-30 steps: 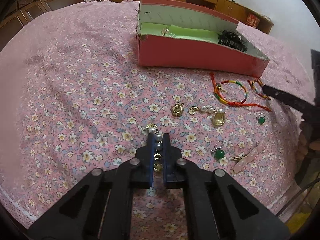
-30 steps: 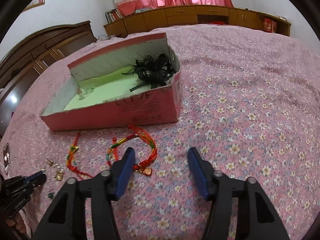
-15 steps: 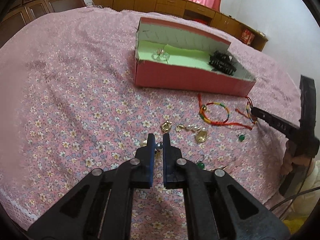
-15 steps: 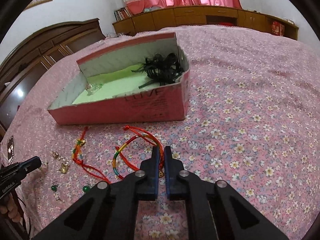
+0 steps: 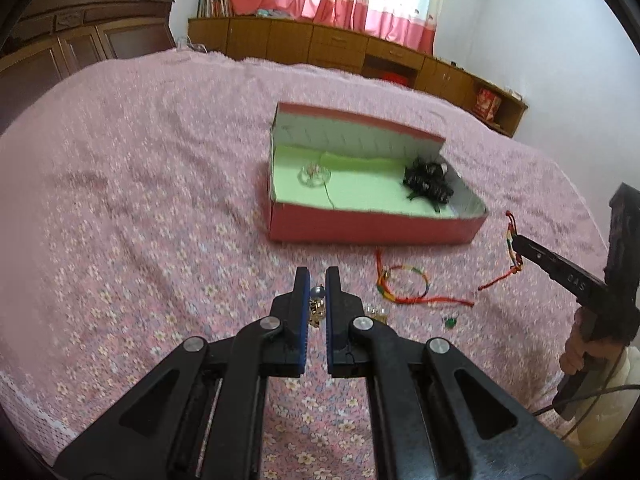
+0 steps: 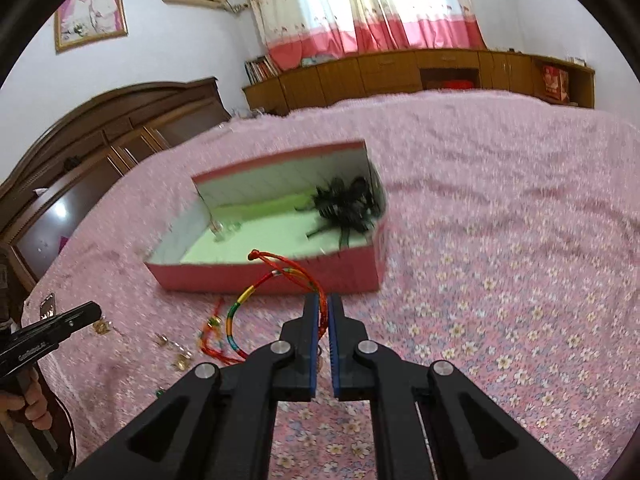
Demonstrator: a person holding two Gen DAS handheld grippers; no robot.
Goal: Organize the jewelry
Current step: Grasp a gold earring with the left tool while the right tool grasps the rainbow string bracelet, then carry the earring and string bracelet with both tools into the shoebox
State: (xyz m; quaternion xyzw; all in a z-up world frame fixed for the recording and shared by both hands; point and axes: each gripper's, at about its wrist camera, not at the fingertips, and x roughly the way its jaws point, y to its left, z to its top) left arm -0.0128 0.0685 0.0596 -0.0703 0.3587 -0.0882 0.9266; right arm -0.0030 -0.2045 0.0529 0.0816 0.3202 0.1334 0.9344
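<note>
The left gripper [image 5: 317, 280] has its blue pads pressed onto a pearl-and-gold earring [image 5: 317, 300], which hangs between them clear of the flowered pink bedspread [image 5: 132, 216]. The right gripper [image 6: 324, 304] pinches a red and multicoloured cord bracelet [image 6: 276, 276], whose loop arcs up and to the left of the pads, lifted off the cloth. Just beyond both grippers stands the red box [image 5: 372, 226] with its green floor, open at the top; a black hair clip [image 5: 428, 182] sits at its right end and a small clear piece of jewelry [image 5: 314, 174] lies near its left end. Between the grippers and the box, a second multicoloured cord bracelet [image 5: 404, 290] lies on the bedspread, with a small green earring [image 5: 450, 322] beside it and a few gold pieces [image 6: 178, 356] scattered nearby. Nothing stands between either gripper and the box's open top. A wooden cabinet [image 5: 340, 48] and pink curtains [image 6: 368, 8] line the far wall.
</note>
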